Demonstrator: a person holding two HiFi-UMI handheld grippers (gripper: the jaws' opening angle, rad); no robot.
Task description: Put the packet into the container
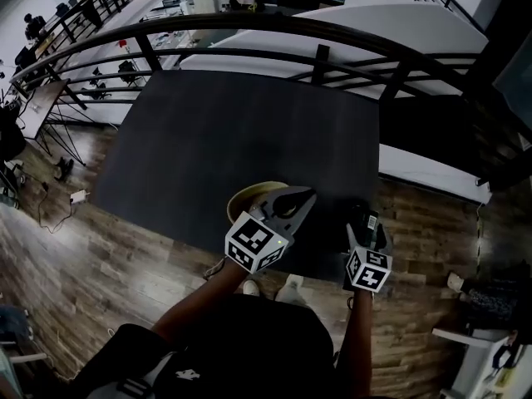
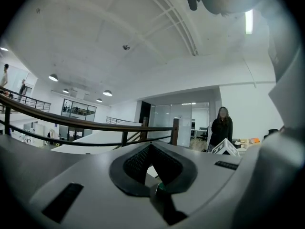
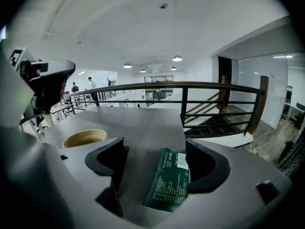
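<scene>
A dark green packet [image 3: 169, 180] lies flat on the dark table [image 1: 233, 131] between the jaws of my right gripper [image 3: 155, 149]. It rests against the right-hand pad; the left-hand pad stands well clear of it, so the gripper is open. In the head view the packet [image 1: 371, 218] shows just ahead of the right gripper [image 1: 368, 229], near the table's front edge. The round tan container [image 1: 243, 198] [image 3: 86, 132] sits to the left of it, upright and apparently empty. My left gripper [image 1: 309, 194] [image 2: 150, 145] hovers over the container with its tips together and nothing held.
A black metal railing [image 1: 274, 23] runs along the table's far and right sides, with a drop to a lower floor beyond. Wooden floor [image 1: 100, 256] lies below the table's front edge. A person [image 2: 221, 128] stands far off in the left gripper view.
</scene>
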